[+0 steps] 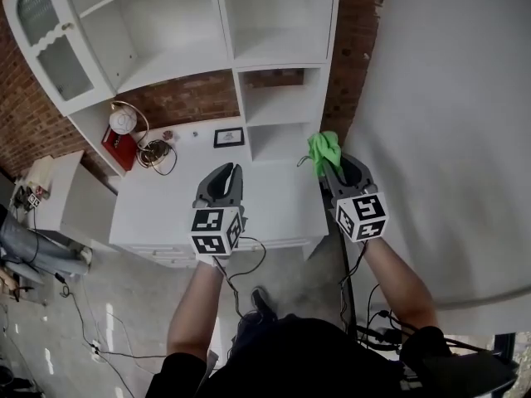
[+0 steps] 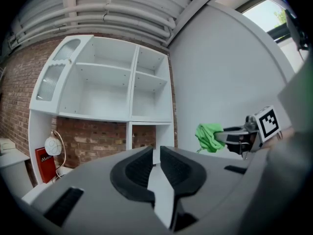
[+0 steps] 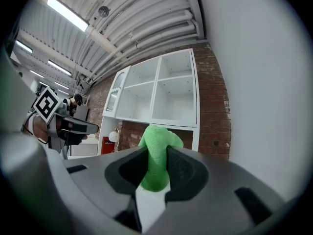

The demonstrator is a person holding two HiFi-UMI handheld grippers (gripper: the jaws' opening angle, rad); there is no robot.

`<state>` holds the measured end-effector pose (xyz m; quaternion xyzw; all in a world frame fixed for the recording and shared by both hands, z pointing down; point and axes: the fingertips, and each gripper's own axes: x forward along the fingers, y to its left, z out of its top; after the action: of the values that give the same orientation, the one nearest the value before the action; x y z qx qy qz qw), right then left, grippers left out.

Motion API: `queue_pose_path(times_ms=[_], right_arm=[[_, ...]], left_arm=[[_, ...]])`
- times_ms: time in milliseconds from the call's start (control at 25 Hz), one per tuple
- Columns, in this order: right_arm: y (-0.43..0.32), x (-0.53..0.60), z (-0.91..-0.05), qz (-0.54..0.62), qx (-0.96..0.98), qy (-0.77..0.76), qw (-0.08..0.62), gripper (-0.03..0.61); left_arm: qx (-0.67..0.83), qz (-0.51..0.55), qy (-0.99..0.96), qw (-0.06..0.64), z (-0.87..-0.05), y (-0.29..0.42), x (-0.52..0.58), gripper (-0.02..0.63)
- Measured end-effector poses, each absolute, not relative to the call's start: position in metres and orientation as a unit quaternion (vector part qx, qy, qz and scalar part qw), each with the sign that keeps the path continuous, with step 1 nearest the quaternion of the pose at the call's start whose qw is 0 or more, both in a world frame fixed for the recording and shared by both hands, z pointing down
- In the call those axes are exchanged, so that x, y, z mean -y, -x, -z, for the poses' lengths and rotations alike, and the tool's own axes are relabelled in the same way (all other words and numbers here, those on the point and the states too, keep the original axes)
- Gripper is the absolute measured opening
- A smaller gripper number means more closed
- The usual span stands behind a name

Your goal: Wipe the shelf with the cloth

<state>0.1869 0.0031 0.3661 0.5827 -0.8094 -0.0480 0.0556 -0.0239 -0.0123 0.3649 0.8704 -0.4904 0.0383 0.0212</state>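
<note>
Hidden: the lower end of the cloth (image 3: 155, 160) is buried between the jaws; the top of the shelf (image 1: 282, 23) is cut off in the head view.
Cloth: green and bunched, poking past the jaw tips, near the shelf's lower right compartments.
Right gripper (image 3: 156, 153): jaws grasping the cloth.
Left gripper (image 2: 156, 153): jaws clenched to a slit with nothing between them, over the desk (image 1: 166, 201).

Shelf bays (image 1: 282, 19) stand open; lamp (image 1: 123, 121), cables (image 1: 156, 153), frame (image 1: 229, 137) clutter counter's (image 1: 265, 201) back.
</note>
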Motion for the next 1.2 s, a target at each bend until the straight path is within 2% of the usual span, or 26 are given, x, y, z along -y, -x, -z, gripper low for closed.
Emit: queue_pose_path(times_ms=[640, 1200], right_arm=[[-0.110, 0.100, -0.387, 0.045, 0.800, -0.593, 0.086, 0.095], [-0.102, 0.169, -0.408, 0.056, 0.828, -0.551, 0.092, 0.095]], left_arm=[[0.448, -0.031, -0.892, 0.052, -0.393, 0.074, 0.124, 0.046], [0.468, -0.048, -0.880, 0.059, -0.409, 0.058, 0.173, 0.046]])
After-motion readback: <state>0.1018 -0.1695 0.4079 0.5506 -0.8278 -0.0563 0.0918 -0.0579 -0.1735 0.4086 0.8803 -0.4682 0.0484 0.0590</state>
